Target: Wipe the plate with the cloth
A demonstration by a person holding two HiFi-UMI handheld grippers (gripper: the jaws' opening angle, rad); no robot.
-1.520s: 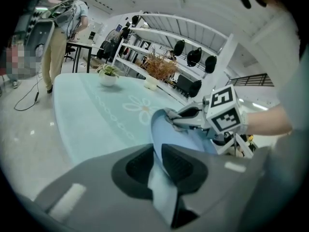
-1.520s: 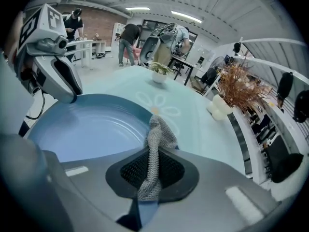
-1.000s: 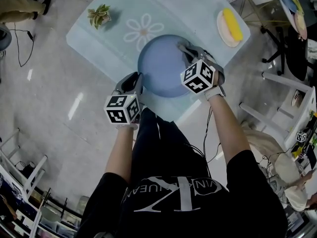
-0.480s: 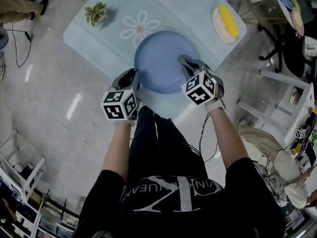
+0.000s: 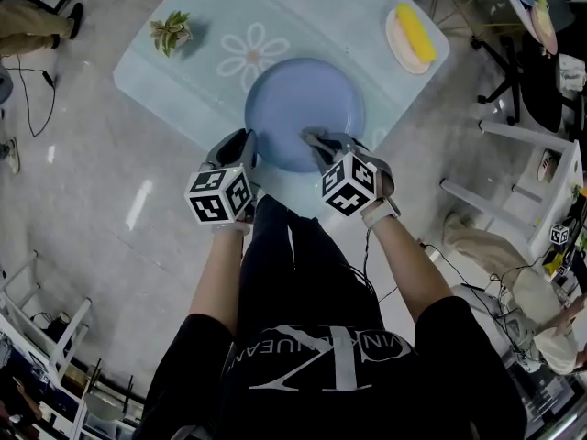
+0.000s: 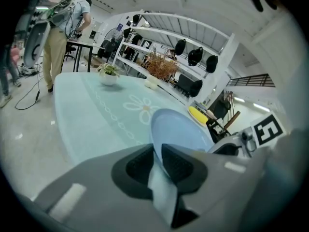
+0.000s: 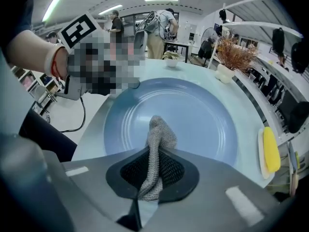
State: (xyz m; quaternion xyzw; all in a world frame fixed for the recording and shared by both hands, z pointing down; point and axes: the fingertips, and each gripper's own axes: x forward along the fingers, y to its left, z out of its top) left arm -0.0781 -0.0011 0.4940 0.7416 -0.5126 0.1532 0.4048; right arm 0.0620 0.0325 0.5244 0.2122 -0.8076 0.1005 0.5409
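A large blue plate (image 5: 303, 108) lies on the pale glass table (image 5: 193, 71), also seen in the right gripper view (image 7: 193, 115) and edge-on in the left gripper view (image 6: 178, 129). My left gripper (image 5: 246, 143) is shut on the plate's near-left rim (image 6: 157, 153). My right gripper (image 5: 316, 140) is shut on a grey knitted cloth (image 7: 157, 144), whose free end rests on the plate's near inner part. In the head view the cloth (image 5: 312, 137) shows only as a small grey tip.
A small potted plant (image 5: 172, 31) stands at the table's far left. A little dish with a yellow item (image 5: 411, 37) sits at the far right. White chairs and stools (image 5: 523, 181) crowd the right side. People stand beyond the table (image 7: 159, 25).
My right gripper has dragged the cloth from the plate's far right rim toward me and leftward to the near part. The left gripper stays clamped on the rim.
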